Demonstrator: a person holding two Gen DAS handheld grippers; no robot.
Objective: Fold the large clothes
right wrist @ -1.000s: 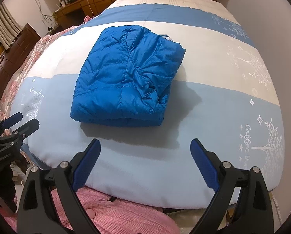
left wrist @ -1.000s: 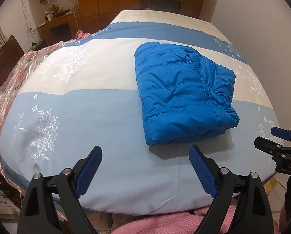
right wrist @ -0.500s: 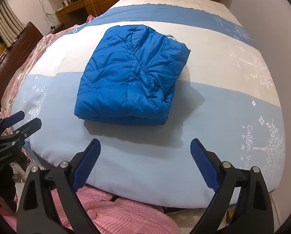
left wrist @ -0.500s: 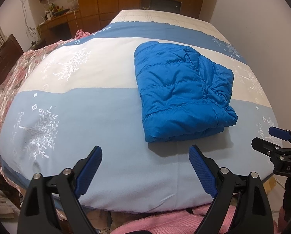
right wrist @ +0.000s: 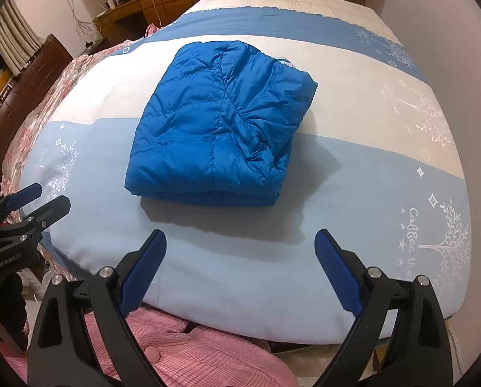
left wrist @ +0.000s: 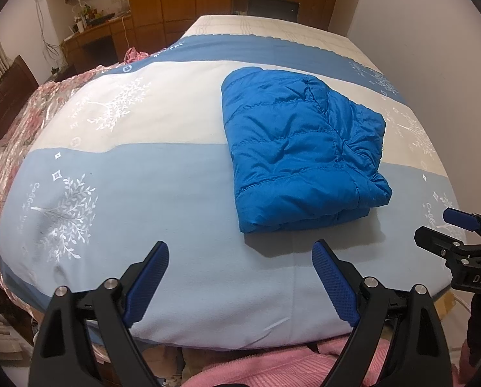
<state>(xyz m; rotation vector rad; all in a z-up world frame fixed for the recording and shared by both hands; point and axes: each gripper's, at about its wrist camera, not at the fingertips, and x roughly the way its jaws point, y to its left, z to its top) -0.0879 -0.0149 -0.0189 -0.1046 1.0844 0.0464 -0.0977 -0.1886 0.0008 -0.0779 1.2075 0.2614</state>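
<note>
1. The blue puffer jacket (left wrist: 301,151) is found already folded into a compact, thick rectangle, lying on the bed (left wrist: 163,174) right of centre, across the line where the white stripe meets the light blue one.
2. The left gripper (left wrist: 240,274) is held at the near edge of the bed with its fingers (left wrist: 150,271) spread wide. Nothing is gripped, and the jacket is well apart from it, further in.
3. Same story for the right gripper (right wrist: 240,264): fingers (right wrist: 337,271) wide open, nothing held, parked near the bed edge with the jacket just beyond, not touched.
4. Each gripper can also be spotted at the side of the other's view, off the side of the bed, and both look open there too.
5. Progress-wise, the folding looks pretty much done. Layers are stacked, the near edge is fairly even, and no sleeve is seen hanging out.
6. What's left, if anything, is minor: the right-hand side of the bundle is a bit crumpled and puffy, so a quick press or tidy might be wanted. Whether another garment is waiting can't be told, as only a pink floral cover (left wrist: 18,135) is seen along the left edge.
</note>
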